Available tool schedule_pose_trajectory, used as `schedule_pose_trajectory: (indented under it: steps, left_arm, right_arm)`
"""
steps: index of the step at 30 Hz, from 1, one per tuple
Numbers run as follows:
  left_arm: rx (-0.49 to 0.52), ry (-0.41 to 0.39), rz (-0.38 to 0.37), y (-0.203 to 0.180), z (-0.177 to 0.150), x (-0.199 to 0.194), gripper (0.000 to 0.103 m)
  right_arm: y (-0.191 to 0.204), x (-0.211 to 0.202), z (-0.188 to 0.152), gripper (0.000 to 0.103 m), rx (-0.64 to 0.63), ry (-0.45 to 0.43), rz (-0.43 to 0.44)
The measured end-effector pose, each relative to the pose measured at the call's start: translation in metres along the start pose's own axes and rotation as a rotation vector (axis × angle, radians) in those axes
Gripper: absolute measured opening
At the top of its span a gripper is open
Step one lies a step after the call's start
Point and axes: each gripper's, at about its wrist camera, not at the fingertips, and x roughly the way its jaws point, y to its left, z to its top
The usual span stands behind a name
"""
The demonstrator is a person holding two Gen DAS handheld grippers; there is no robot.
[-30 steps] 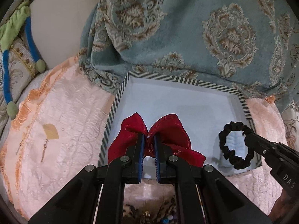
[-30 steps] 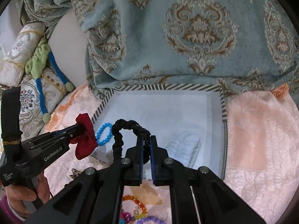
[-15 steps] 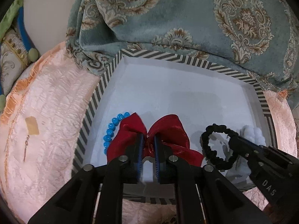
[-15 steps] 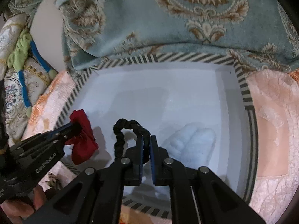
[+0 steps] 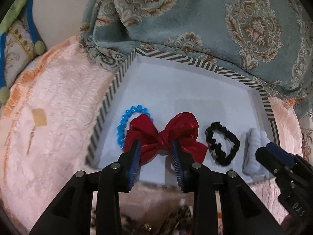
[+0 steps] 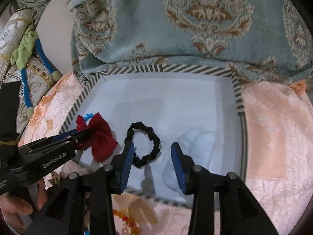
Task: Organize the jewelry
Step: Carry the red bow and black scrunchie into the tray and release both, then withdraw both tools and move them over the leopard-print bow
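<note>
Lying flat in the striped-rim box [image 5: 109, 96], the red bow [image 5: 166, 135] is straddled by the left gripper [image 5: 156, 146], whose jaws have just been opening, pads off it. Same story with the right gripper [image 6: 152, 150]: freshly parted around the black scrunchie [image 6: 143, 145], next to a white fluffy scrunchie [image 6: 197, 145]. A blue bead bracelet [image 5: 125, 121] is tucked behind the bow.

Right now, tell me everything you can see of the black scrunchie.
The black scrunchie is a ruffled fabric loop, slightly squashed out of round, lying flat on the white floor of the striped-rim box. It sits between the red bow and a pale fluffy item, apart from both. The right gripper has just been opening; the loop's lower part lies between its spread jaws, one pad right beside it, no longer pinched.
</note>
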Motion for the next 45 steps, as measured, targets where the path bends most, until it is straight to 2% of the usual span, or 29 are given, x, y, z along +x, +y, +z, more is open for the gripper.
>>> schedule_pose_trajectory:
  steps: [5,11,15,18,32,45]
  left_arm:
    - [0.015,-0.041,0.016,0.001,-0.014,-0.031,0.015]
    - [0.038,-0.103,0.028,-0.001,-0.033,-0.073,0.015]
    - [0.048,-0.138,0.033,-0.003,-0.046,-0.096,0.015]
    - [0.047,-0.157,0.037,-0.003,-0.056,-0.11,0.015]
    - [0.068,-0.209,0.062,-0.003,-0.092,-0.154,0.015]
    - [0.08,-0.242,0.066,-0.003,-0.107,-0.178,0.015]
  right_arm:
    - [0.007,-0.029,-0.013,0.046,-0.003,-0.032,0.001]
    - [0.025,-0.064,-0.034,0.047,-0.024,-0.063,0.016]
    - [0.036,-0.089,-0.048,0.055,-0.026,-0.093,0.036]
    - [0.043,-0.105,-0.057,0.055,-0.033,-0.109,0.04]
    - [0.044,-0.153,-0.097,0.057,-0.026,-0.129,0.028]
    - [0.051,-0.182,-0.109,0.062,-0.043,-0.171,0.011]
